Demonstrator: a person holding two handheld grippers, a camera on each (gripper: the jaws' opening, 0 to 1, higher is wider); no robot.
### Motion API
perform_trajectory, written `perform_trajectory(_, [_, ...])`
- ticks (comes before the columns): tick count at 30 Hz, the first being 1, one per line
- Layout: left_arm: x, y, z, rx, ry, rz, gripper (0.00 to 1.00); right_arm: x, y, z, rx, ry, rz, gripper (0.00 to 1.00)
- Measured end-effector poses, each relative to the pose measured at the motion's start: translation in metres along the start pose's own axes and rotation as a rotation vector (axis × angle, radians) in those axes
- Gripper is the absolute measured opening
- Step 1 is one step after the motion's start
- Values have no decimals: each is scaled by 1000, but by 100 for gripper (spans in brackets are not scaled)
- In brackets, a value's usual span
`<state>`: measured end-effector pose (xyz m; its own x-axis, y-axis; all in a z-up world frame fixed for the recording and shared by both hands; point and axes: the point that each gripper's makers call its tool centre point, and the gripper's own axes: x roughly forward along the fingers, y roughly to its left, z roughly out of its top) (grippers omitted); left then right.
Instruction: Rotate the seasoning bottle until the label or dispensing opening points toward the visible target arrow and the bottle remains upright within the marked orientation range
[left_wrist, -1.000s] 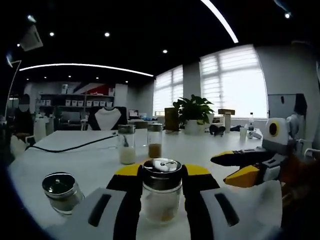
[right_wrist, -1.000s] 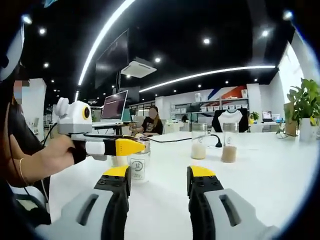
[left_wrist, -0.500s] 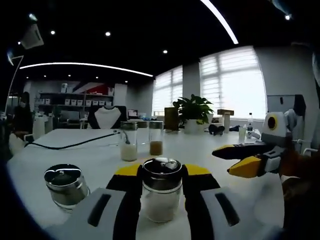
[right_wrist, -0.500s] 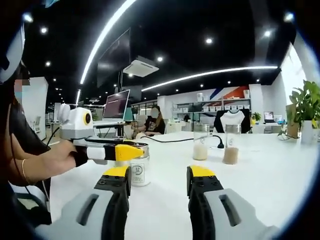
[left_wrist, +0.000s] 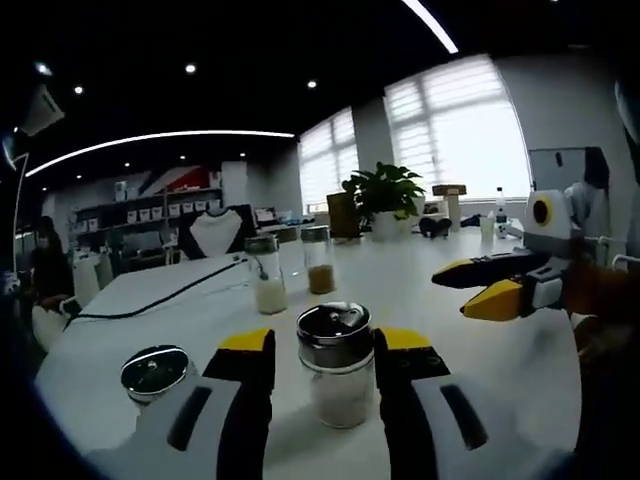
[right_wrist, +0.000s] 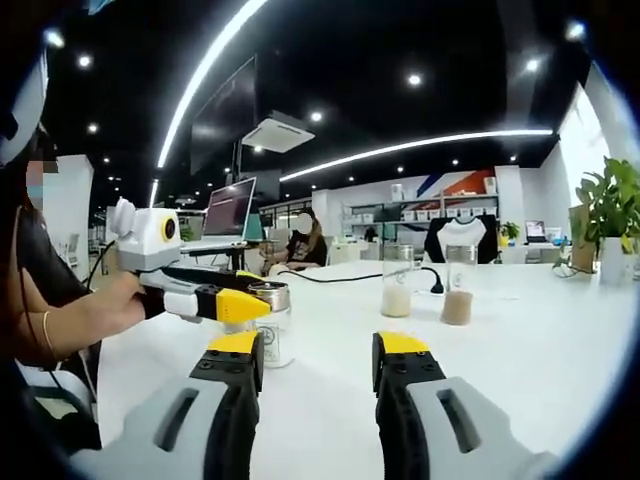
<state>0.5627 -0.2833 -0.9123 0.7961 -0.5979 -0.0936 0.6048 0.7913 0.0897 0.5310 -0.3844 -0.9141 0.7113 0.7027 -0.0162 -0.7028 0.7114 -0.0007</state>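
Between frames, left gripper (left_wrist: 323, 365) tilts; its jaws now flank, without clamping, the upright bottle (left_wrist: 337, 364) on the table (left_wrist: 420, 290). Right gripper (right_wrist: 312, 362) hovers released. Beyond: two jars (left_wrist: 266, 273).

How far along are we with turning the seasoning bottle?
Done: the left gripper brackets the seasoning bottle, which stands upright on the white table. In hand: the jaws sit close at its sides; whether they clamp it I cannot tell. The right gripper is open with nothing between its jaws. Left: I can find no target arrow, so the final alignment cannot be checked.
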Motion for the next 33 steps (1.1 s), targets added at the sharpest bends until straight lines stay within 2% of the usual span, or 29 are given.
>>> perform_trajectory(4, [-7,6,0,8,23,37,42,-1,-3,-2,7,2,-8,42])
perform_trajectory(5, [-9,9,2,30,31,67,42,-2,-3,-2,8,3,-10,42])
perform_trajectory(9, [-11,8,7,42,24,78,40,-2,-5,-3,20,0,-15,42])
perform_trajectory(14, [-9,8,10,-27,7,103,38,-2,-5,-2,22,-5,-10,42])
perform_trajectory(16, [-5,2,7,-110,11,100,38,-1,-4,-1,26,-9,-7,42])
perform_trajectory(17, [-3,0,8,-117,3,100,38,-1,-4,-1,30,-11,-6,42])
perform_trajectory(20, [1,-3,7,-117,-1,127,39,-2,-4,-1,59,-21,-1,42])
perform_trajectory(23, [1,2,7,-138,-17,213,39,-3,-4,-2,52,-16,-5,42])
perform_trajectory(27, [5,2,1,-161,-21,235,41,-6,-5,-1,57,-24,-5,42])
perform_trajectory(28, [9,0,-2,-169,-2,232,43,-6,-5,0,58,-25,-3,42])
perform_trajectory(33, [13,1,-2,-132,14,265,44,-7,-5,2,52,-31,-3,42])
